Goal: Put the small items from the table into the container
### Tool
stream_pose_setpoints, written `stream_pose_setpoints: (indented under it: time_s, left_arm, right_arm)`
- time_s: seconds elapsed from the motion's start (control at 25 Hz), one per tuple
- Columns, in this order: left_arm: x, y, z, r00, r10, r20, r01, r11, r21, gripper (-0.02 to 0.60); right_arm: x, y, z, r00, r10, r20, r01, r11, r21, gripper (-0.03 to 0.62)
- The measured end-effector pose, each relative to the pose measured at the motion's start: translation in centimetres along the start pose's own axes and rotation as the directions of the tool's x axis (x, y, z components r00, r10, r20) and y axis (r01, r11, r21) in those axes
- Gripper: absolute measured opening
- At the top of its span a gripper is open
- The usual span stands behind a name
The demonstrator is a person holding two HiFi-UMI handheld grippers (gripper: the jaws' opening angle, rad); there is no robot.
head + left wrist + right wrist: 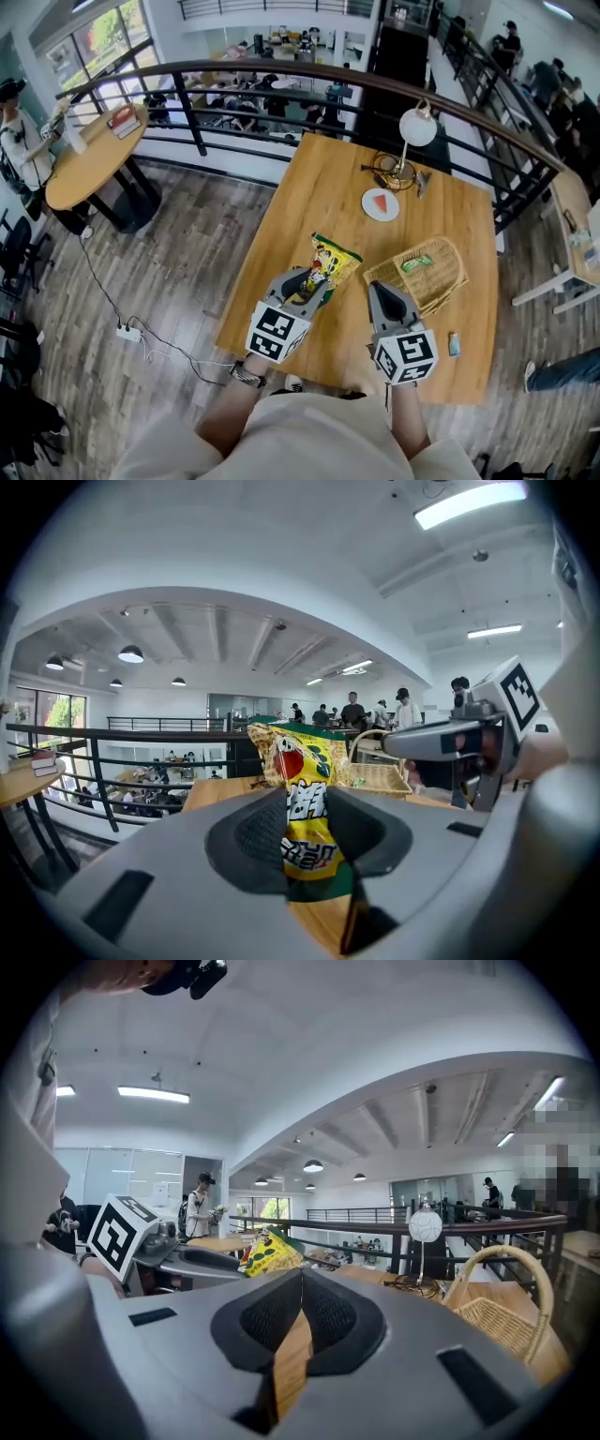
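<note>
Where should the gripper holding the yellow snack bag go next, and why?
Probably move the left gripper sideways toward the wicker basket until the yellow snack bag hangs over it. Its jaws are clamped on the bag, and the basket sits close beside it on the table, open at the top.

head view: table (319,187) is seen steeply from above | gripper views: carried just behind jaws, aimed almost level | shared by all: basket (427,272), railing (281,73)

Lamp (416,127), railing (244,68), maybe pwr strip (127,331)
</note>
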State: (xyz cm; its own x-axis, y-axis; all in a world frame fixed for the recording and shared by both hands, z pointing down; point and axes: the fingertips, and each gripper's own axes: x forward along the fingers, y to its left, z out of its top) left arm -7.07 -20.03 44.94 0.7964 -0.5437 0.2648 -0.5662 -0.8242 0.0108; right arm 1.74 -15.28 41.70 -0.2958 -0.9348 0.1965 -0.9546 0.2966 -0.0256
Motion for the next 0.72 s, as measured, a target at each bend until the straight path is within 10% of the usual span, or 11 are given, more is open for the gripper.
stream_pose_setpoints:
  time_s: [0.72]
  left_arm:
    - [7.2, -7.7, 4.6, 0.988, -0.15, 0.036, 0.149, 0.988, 0.044, 0.13]
  right_arm:
    - [-5.3, -7.8, 1.0, 0.992, -0.123, 0.031, 0.123, 0.992, 0.004, 0.014]
